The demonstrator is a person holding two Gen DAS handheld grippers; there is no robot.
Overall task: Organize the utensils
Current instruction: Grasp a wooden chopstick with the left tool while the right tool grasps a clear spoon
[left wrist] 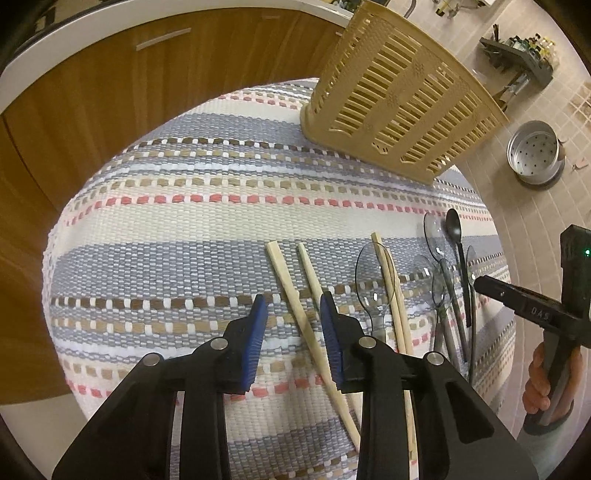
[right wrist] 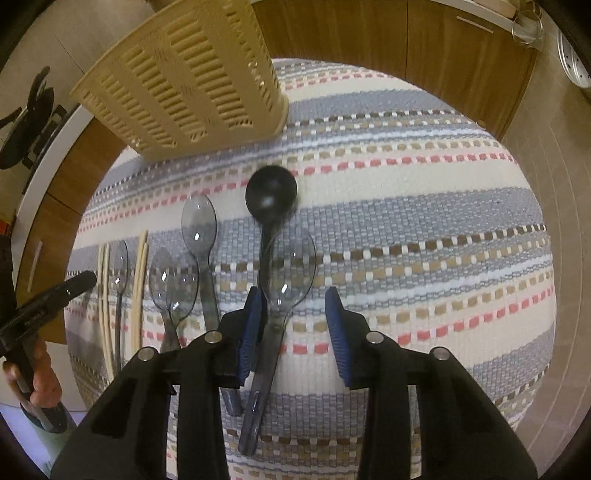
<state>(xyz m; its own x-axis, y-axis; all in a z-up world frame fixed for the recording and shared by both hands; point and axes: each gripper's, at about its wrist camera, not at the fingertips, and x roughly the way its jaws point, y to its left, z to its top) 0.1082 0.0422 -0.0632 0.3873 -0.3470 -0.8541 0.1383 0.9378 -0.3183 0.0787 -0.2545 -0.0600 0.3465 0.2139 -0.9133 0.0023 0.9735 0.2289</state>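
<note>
Pale wooden chopsticks (left wrist: 284, 280) and clear plastic spoons (left wrist: 373, 280) lie side by side on a striped woven mat (left wrist: 184, 221), with one black spoon (left wrist: 454, 229) among them. A beige slotted utensil basket (left wrist: 399, 99) stands at the mat's far edge. My left gripper (left wrist: 291, 306) points down over the mat. One chopstick runs between its blue pads, which stand apart from it. My right gripper (right wrist: 293, 295) straddles a clear spoon (right wrist: 291, 266). Its pads do not press the spoon, and the black spoon (right wrist: 271, 192) lies just left of it.
Wooden cabinet doors (left wrist: 110, 92) curve behind the mat. On the tiled floor to the right stands a perforated metal pot (left wrist: 535, 155), with a dark rack (left wrist: 517, 55) further off. A hand (left wrist: 543, 376) holds the right gripper's handle. A glass (right wrist: 528, 26) stands at the upper right.
</note>
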